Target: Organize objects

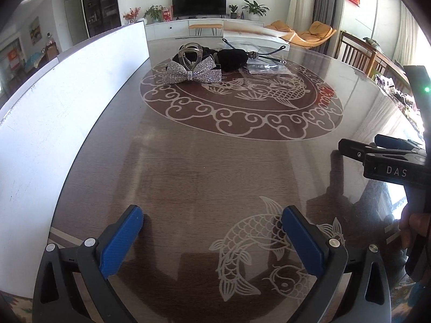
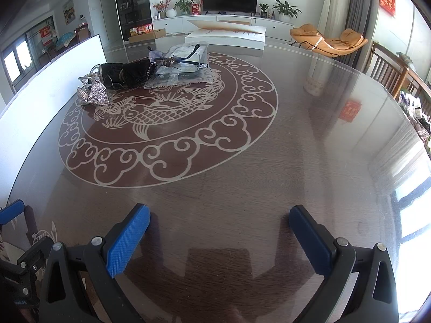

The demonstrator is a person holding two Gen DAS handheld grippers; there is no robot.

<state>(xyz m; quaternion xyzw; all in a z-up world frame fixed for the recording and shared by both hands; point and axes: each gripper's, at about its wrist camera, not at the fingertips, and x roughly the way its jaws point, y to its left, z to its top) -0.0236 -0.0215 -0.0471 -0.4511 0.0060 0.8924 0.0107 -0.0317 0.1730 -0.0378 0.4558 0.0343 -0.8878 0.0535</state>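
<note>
A silver rhinestone bow lies at the far side of the round glass-topped table, with a clear plastic hair claw behind it. Beside them sit a black fabric piece and a clear plastic bag holding a dark headband. My left gripper is open over the near table edge, nothing between its blue pads. My right gripper is open too, and it also shows at the right edge of the left wrist view.
A white board stands along the table's left edge. Wooden chairs stand at the far right. A person's hand holds the right gripper's handle. Beyond the table are a TV and an orange lounge chair.
</note>
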